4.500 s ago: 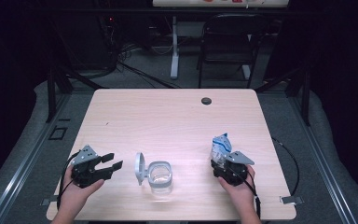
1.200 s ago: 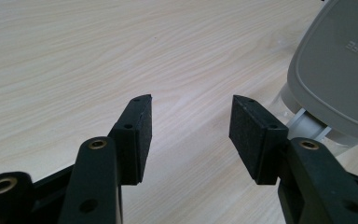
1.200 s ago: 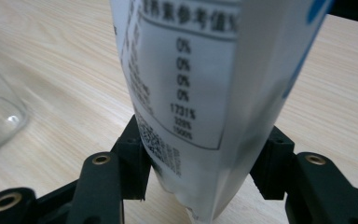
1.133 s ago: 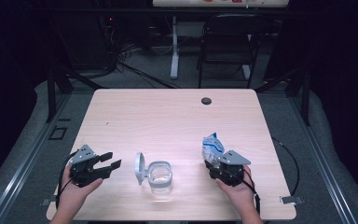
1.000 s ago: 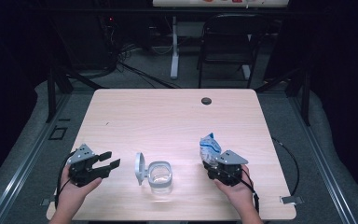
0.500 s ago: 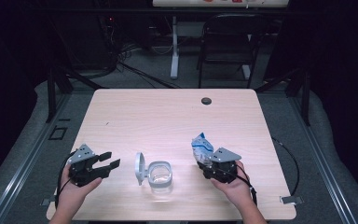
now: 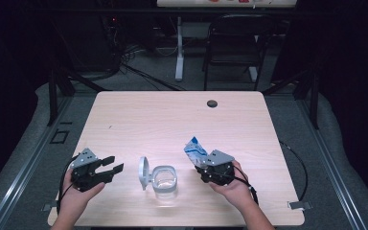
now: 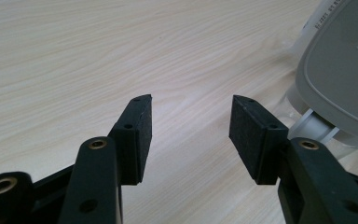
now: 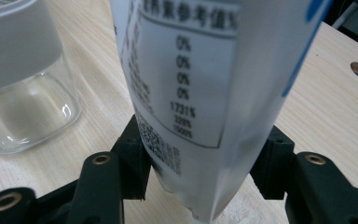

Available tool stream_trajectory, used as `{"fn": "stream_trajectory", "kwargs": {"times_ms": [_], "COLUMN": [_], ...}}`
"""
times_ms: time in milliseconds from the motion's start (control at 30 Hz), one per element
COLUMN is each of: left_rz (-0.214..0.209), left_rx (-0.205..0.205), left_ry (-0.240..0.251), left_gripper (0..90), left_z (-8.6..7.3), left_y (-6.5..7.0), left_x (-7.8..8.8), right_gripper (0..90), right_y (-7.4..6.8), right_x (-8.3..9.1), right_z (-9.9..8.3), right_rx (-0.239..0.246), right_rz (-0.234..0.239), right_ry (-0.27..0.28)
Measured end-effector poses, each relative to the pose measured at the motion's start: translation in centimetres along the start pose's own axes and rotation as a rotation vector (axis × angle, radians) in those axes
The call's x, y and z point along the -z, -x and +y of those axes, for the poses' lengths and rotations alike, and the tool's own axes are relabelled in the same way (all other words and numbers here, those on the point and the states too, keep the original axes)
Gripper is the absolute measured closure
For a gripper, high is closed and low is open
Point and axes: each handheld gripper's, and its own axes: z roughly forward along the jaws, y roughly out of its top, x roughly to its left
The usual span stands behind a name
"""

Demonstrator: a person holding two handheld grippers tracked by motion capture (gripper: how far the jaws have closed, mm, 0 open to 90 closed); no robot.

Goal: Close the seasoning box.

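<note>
Clear glass of the jar (image 7: 164, 178), lid (image 7: 143, 172) already swung open at the near bench (image 7: 148, 120) edge, is not yet filled: the pouch (image 7: 196, 150) is clamped in the right tool (image 7: 204, 165) just beside it, while the left tool (image 7: 111, 167) is held apart, empty.

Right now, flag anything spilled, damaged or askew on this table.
Nothing spilled or damaged. The glass jar stands upright with its hinged lid open. The pouch tilts toward the jar, clamped in the right tool.
</note>
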Motion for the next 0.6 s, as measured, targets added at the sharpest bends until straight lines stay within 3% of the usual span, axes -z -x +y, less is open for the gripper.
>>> {"fn": "stream_trajectory", "kwargs": {"times_ms": [600], "left_rz": [-0.001], "left_rx": [0.001], "left_ry": [0.0], "left_gripper": [49.8], "left_z": [-0.03], "left_y": [0.0], "left_x": [-0.02], "right_gripper": [47.4], "right_y": [-0.28], "right_x": [0.06], "right_z": [0.98], "right_rx": [0.055], "right_rz": [-0.018], "right_ry": [0.003]}}
